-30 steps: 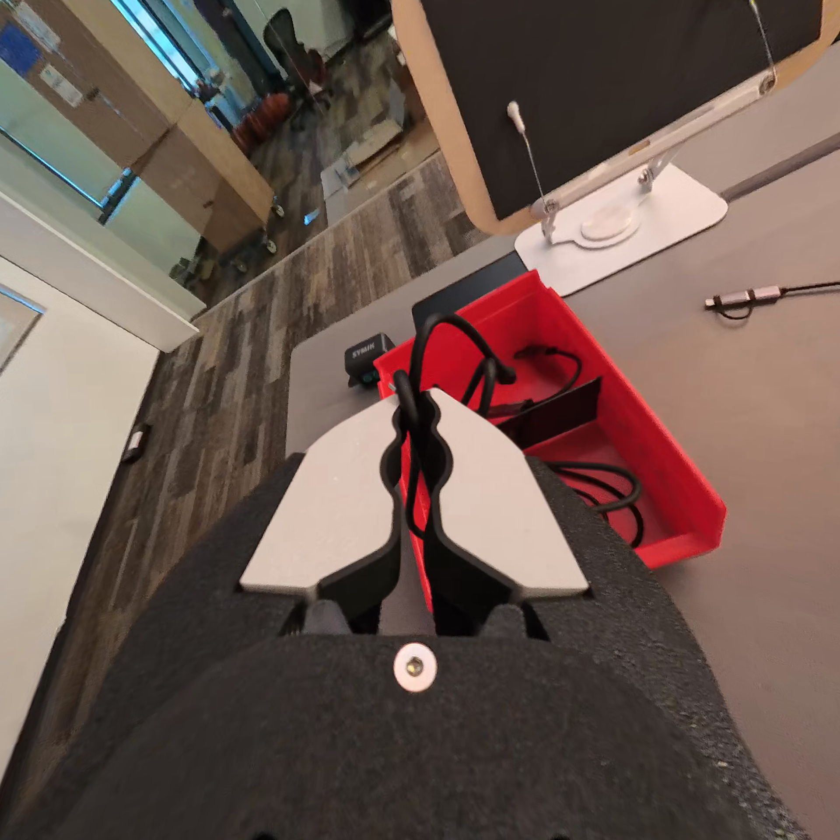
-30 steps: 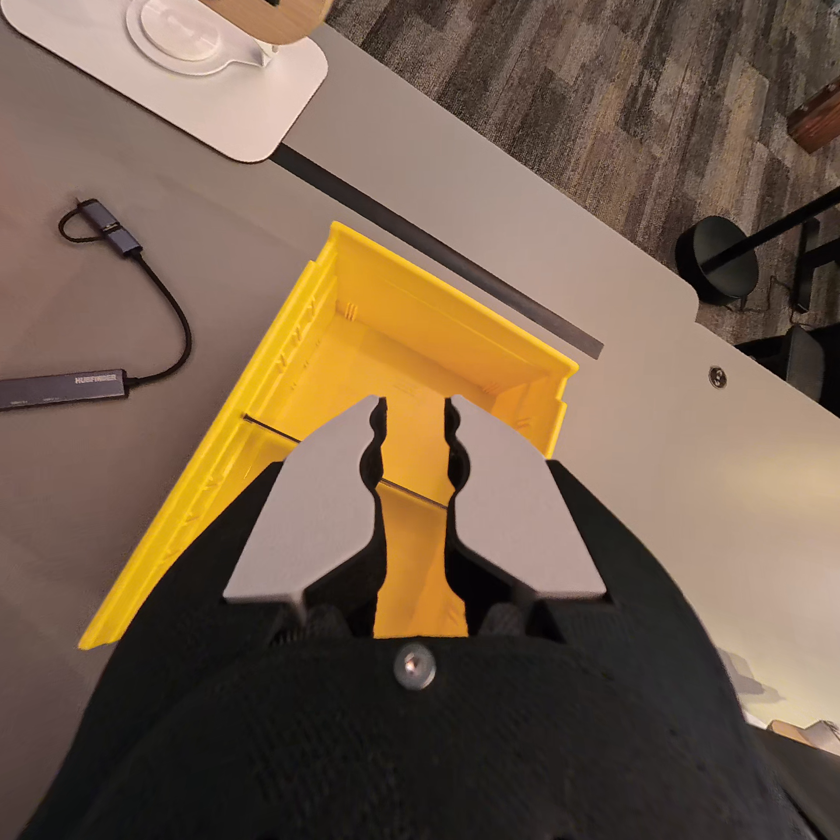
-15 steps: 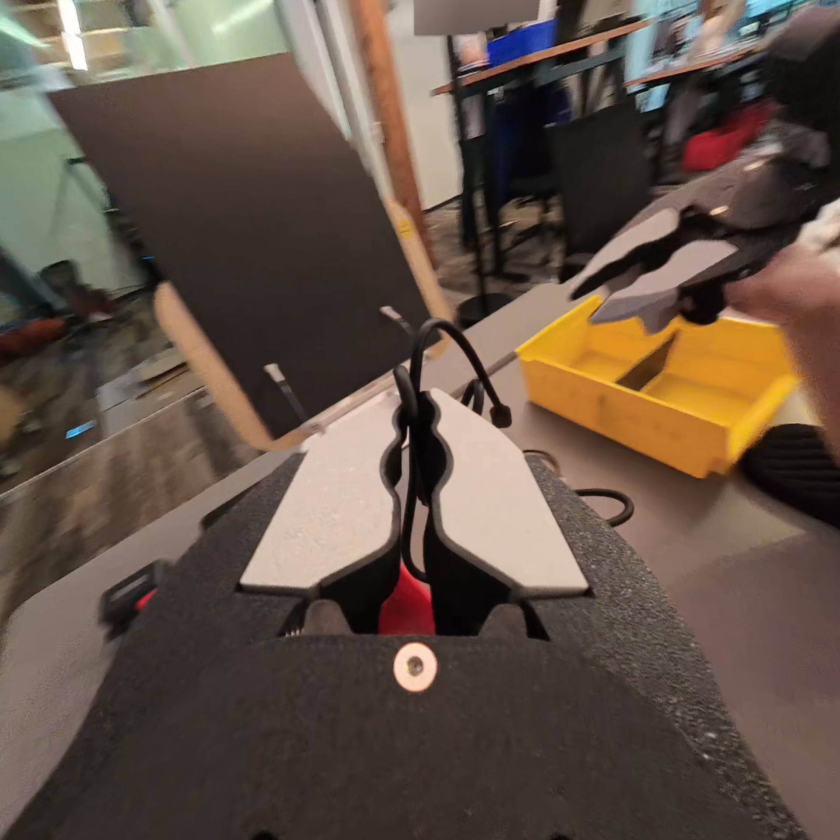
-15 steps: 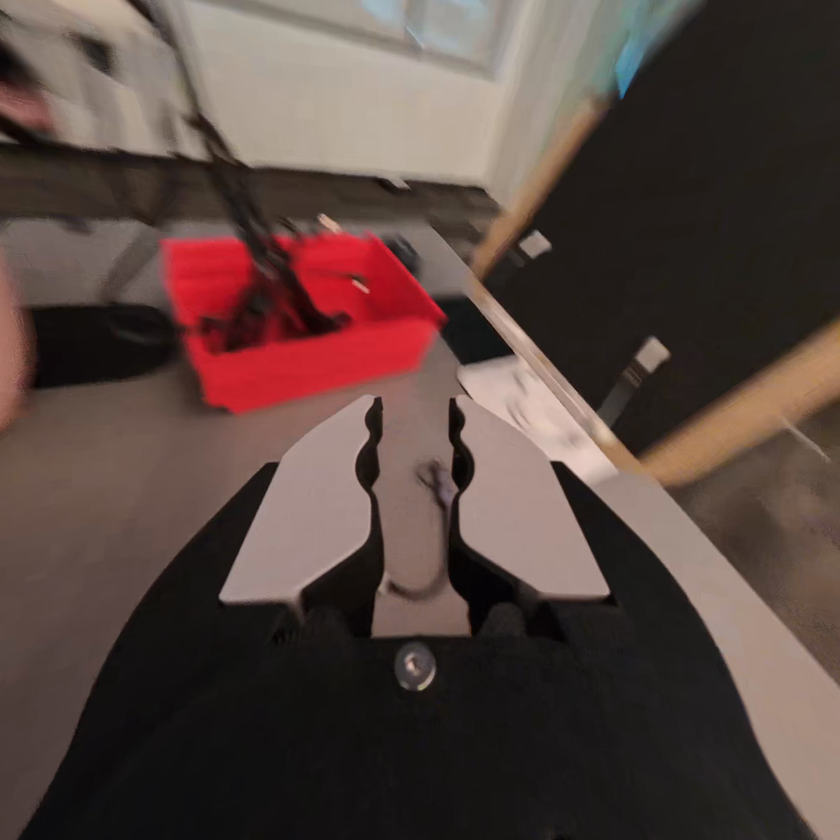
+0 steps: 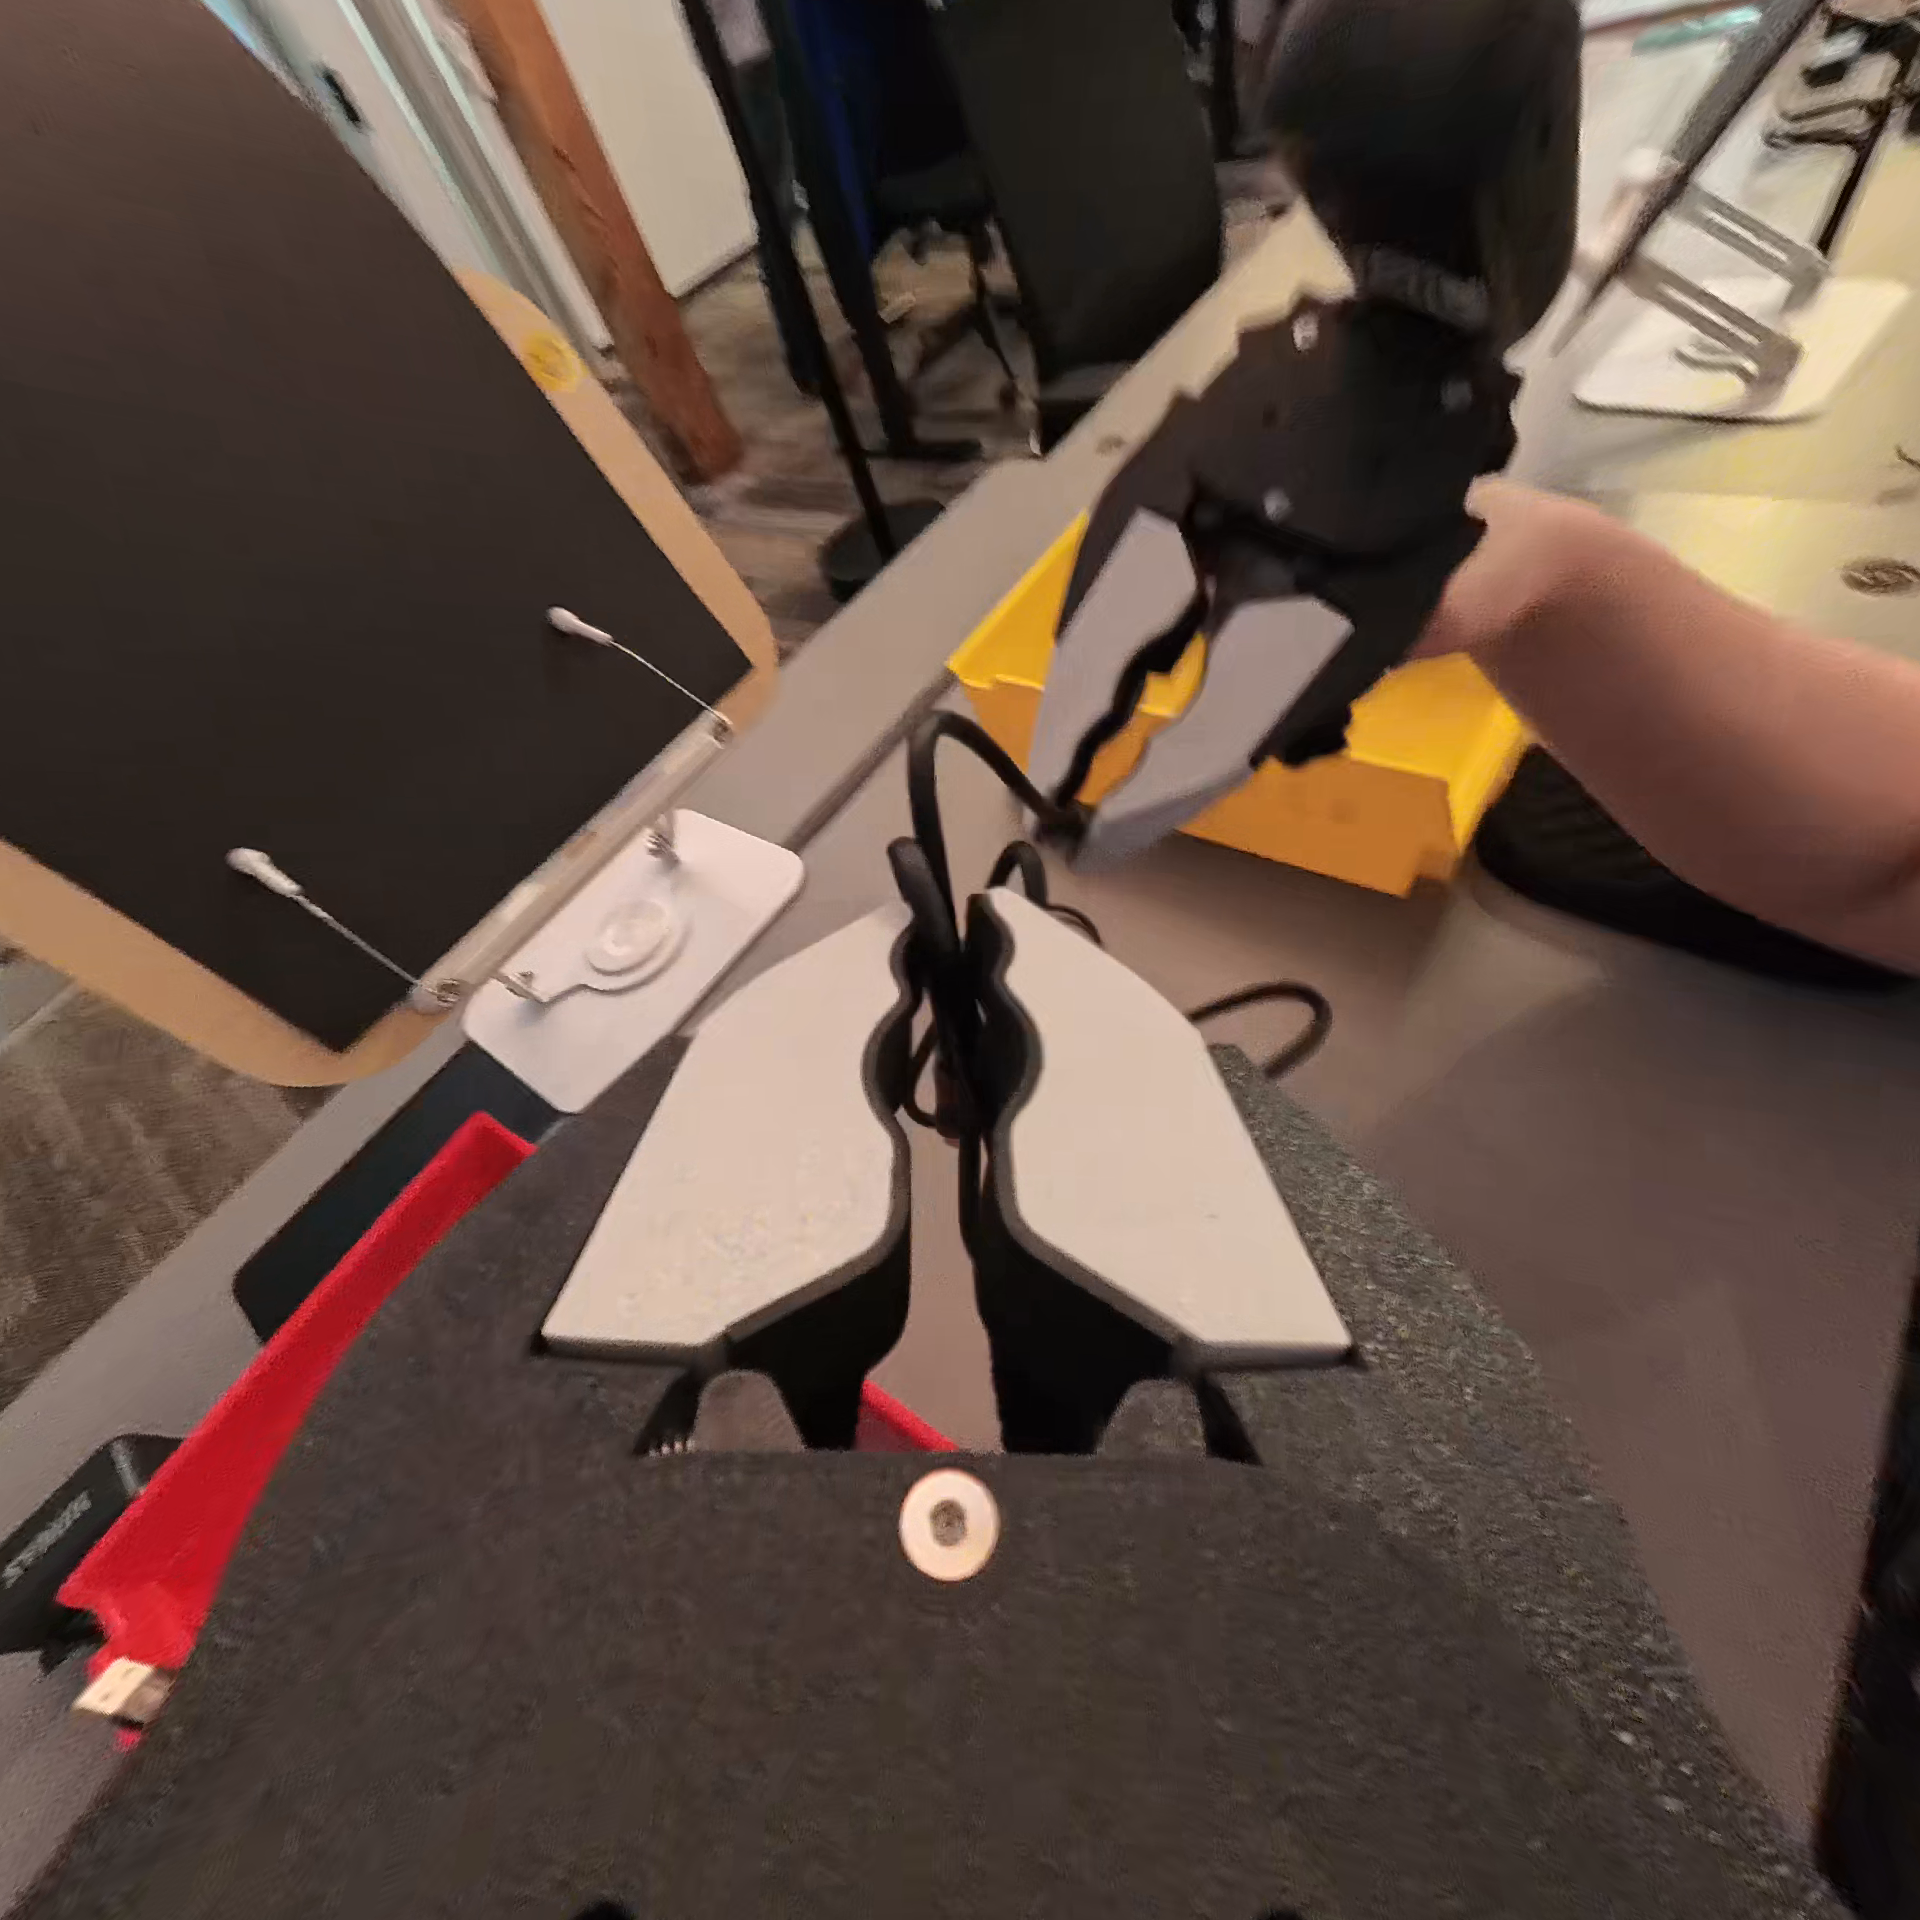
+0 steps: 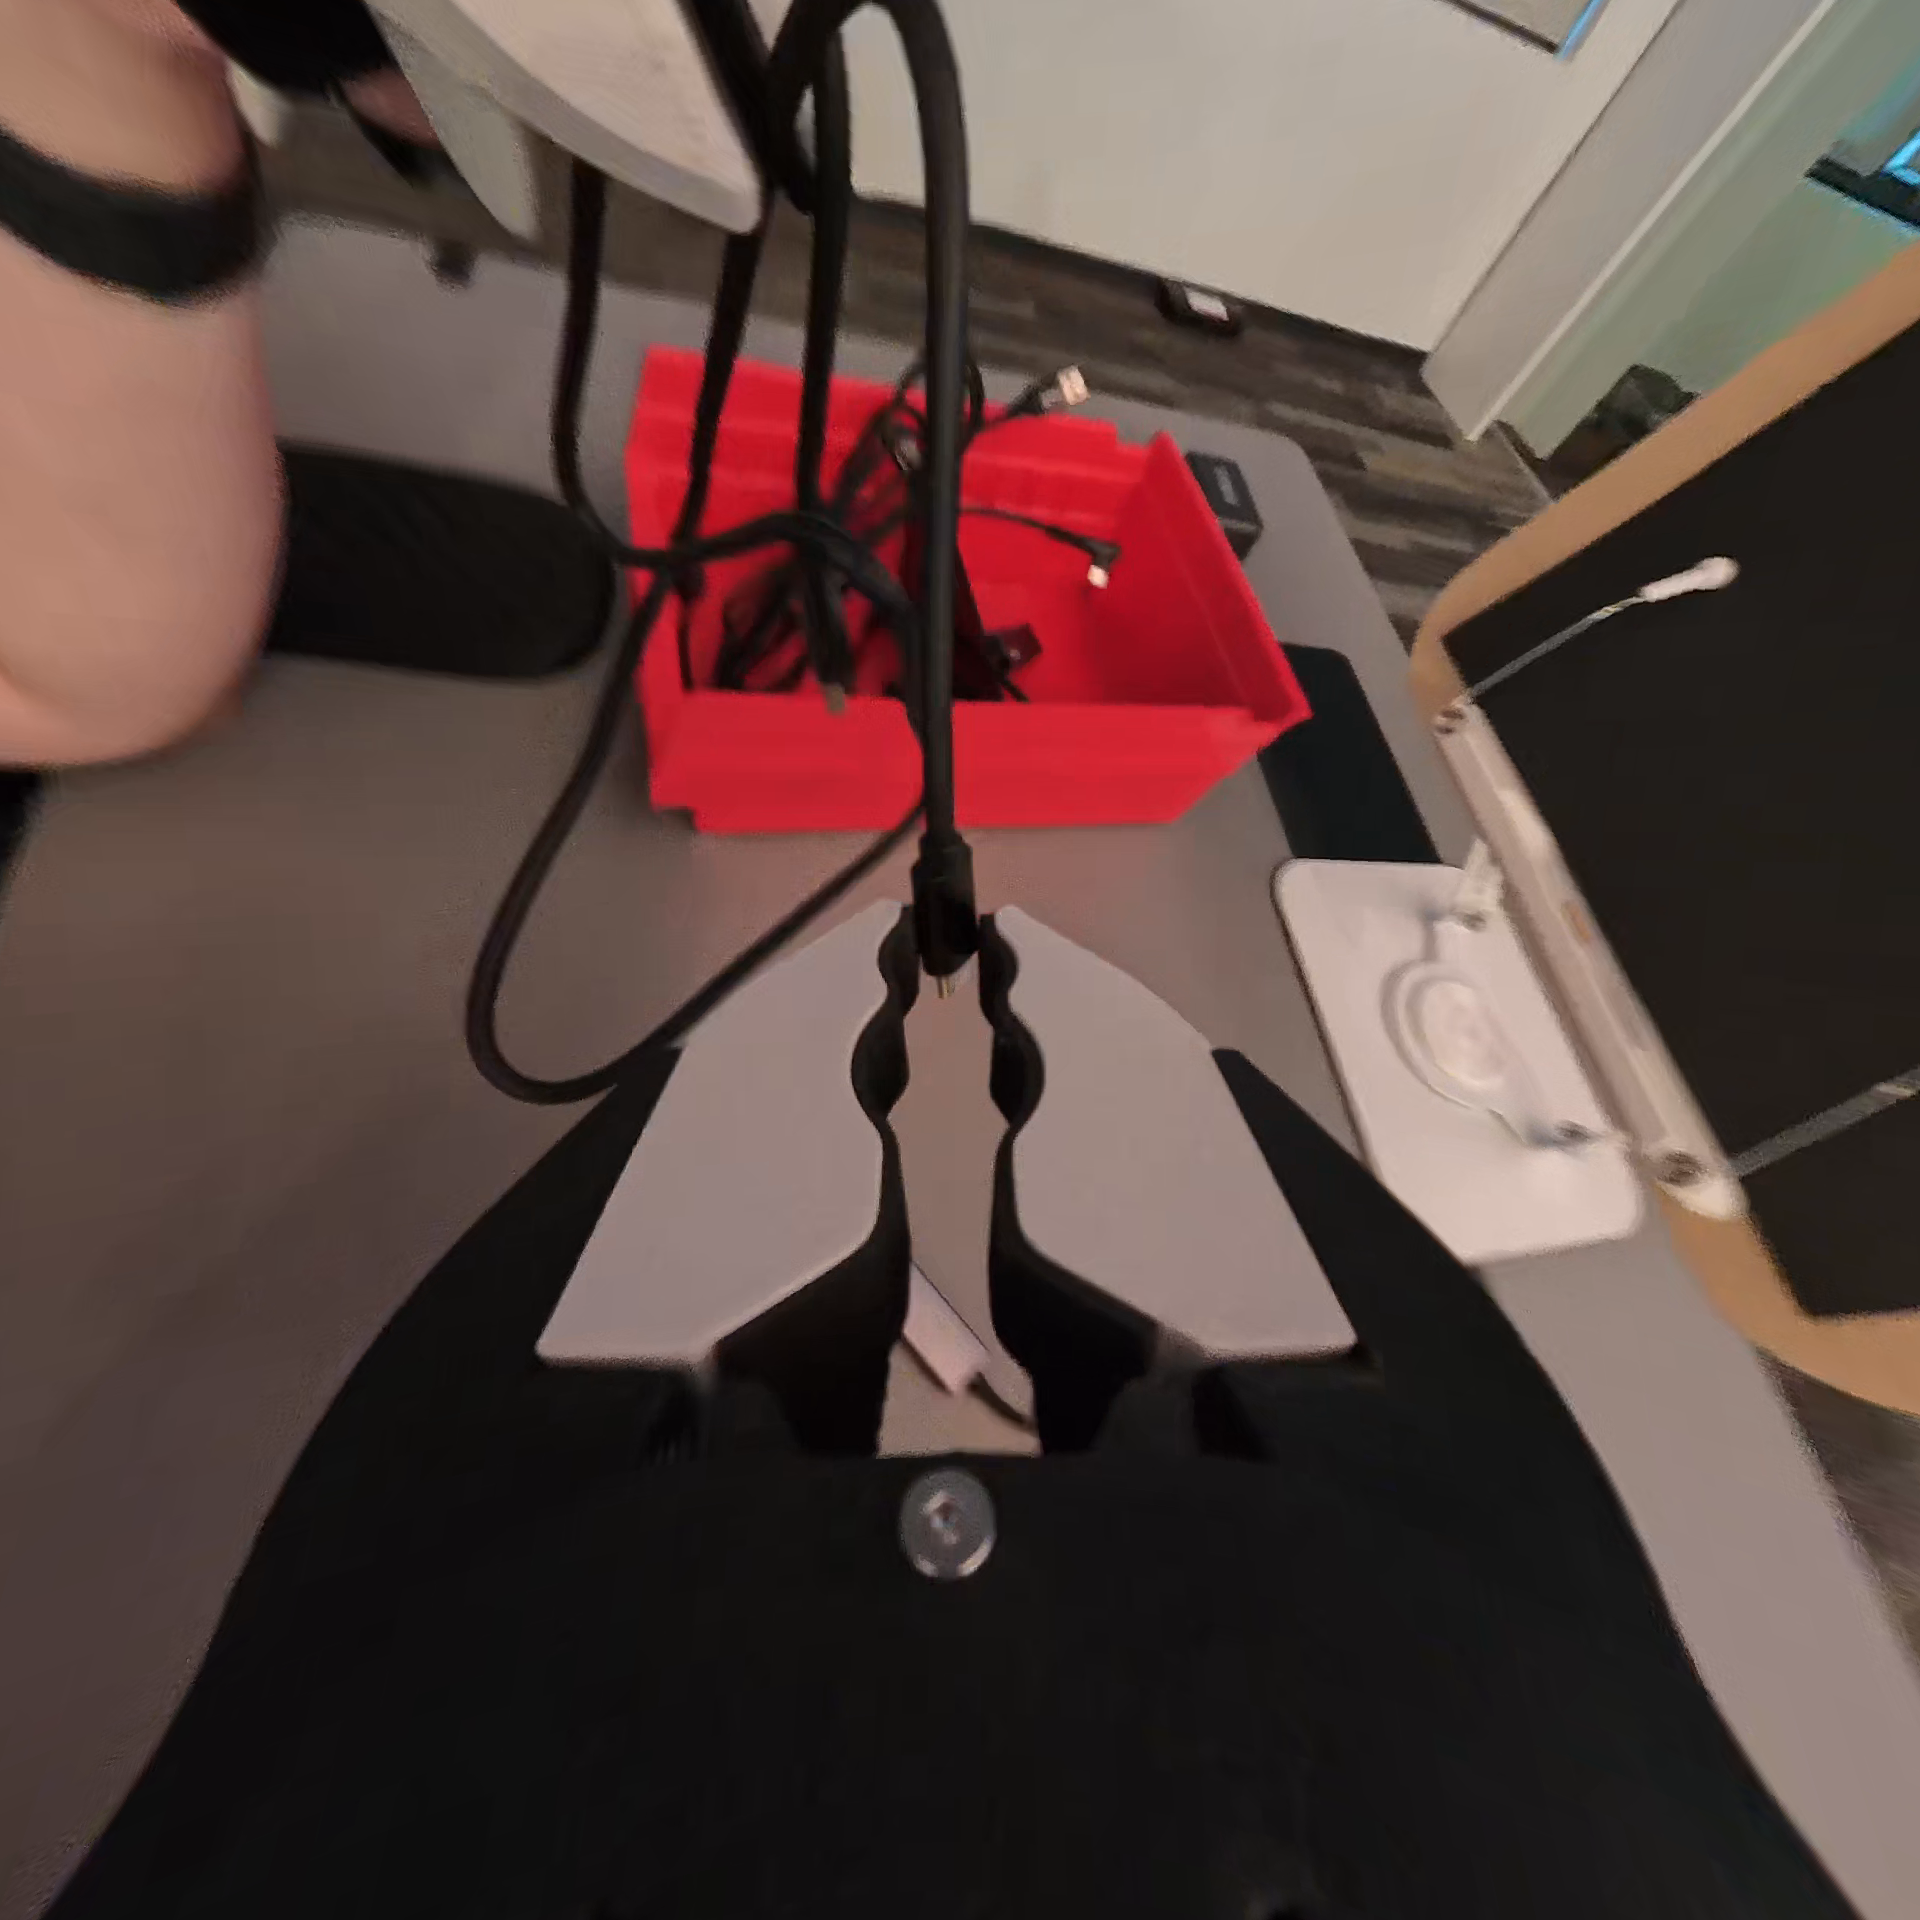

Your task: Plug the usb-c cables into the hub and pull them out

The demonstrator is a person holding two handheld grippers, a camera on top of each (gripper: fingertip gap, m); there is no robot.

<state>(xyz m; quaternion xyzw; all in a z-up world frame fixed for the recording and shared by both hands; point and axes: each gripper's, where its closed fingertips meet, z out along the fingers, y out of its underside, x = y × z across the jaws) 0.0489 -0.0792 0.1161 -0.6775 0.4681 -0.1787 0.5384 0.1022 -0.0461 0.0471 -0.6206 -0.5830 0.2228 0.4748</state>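
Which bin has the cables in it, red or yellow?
The red bin: a tangle of black cables sits inside. The yellow bin shows none.

Black USB-C cable (image 6: 940, 436) hangs from twelve o'clock, its plug (image 6: 941, 914) pinched at centre frame.

Left gripper (image 5: 954, 920) raised, fingers clamped on a black cable (image 5: 928, 790), right gripper (image 6: 940, 935) tilted down opposite it, fingertips pinching the cable's plug (image 6: 940, 883), bare forearm (image 5: 1704, 748) reaching in behind.
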